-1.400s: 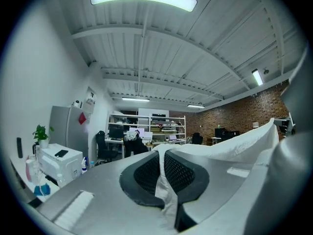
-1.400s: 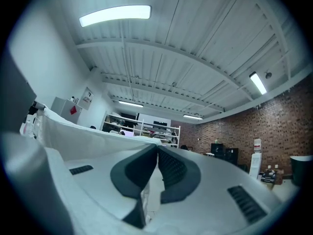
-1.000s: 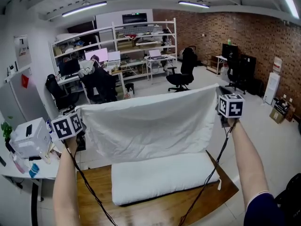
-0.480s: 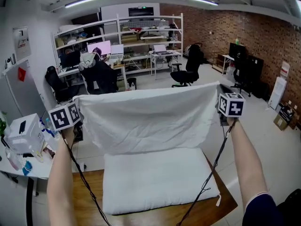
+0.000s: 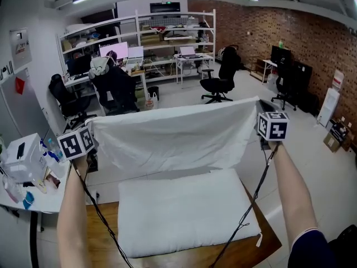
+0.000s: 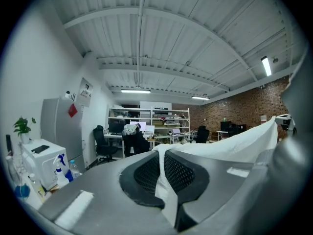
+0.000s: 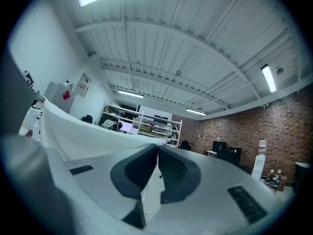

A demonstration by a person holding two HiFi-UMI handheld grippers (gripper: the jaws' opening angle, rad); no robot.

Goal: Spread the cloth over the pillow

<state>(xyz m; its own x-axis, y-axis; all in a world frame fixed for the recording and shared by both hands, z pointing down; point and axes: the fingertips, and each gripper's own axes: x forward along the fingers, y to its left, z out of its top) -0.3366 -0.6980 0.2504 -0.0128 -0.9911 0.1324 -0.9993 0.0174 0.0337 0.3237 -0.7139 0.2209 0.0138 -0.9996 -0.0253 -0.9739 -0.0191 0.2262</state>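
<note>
**A:** Cloth (image 5: 173, 138) is where, exactly?

**B:** It's up in the air, stretched into a wide band between the two tools. It hangs by the far edge of the pillow (image 5: 184, 216), which lies flat on the wooden table (image 5: 106, 236). I cannot tell whether the hem touches the pillow.

**A:** And the grip?

**B:** The left gripper (image 5: 91, 130) is clenched on the cloth's left top corner, and its own view shows white fabric pinched between the pads. The right gripper (image 5: 260, 104) is clamped on the right corner the same way.

**A:** So how do I lay it well?

**B:** I'd hold the top edge taut so nothing sags or folds under. Set the hem down at the far edge first. Then draw both hands toward you and lower them together, so the fabric settles from far to near.

**A:** Any risk?

**B:** The right corner stands higher than the left in the head view, and uneven hands would probably skew the cloth. Level them, and let go only once the near edge is covered.
</note>
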